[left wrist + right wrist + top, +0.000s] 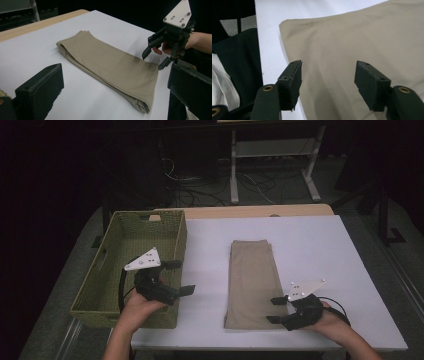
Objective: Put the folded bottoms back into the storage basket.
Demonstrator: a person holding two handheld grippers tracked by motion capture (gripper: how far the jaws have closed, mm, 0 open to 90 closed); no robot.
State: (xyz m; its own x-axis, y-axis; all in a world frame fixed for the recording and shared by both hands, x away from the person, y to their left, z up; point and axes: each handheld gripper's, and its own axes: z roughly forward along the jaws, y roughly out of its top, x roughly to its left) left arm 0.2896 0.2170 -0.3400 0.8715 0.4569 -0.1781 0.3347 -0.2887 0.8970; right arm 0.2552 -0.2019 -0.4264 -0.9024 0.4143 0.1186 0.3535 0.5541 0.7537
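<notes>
Now the folded tan cloth (251,282) lies flat in the middle of the white table (320,250), ready to lift, the right gripper (275,310) half open and empty at its near right corner, the left gripper (181,277) wide open and empty beside the green basket (107,285).

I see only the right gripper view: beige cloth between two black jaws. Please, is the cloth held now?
Observer: No. In the left gripper view the right gripper stands open at the edge of the folded trousers, gripping nothing.
Operator: Where is the other gripper?
Observer: The left gripper is open at the right wall of a woven green basket.
Operator: On which side of the cloth is the basket?
Observer: Left of it in the high view, at the table's left edge.
</notes>
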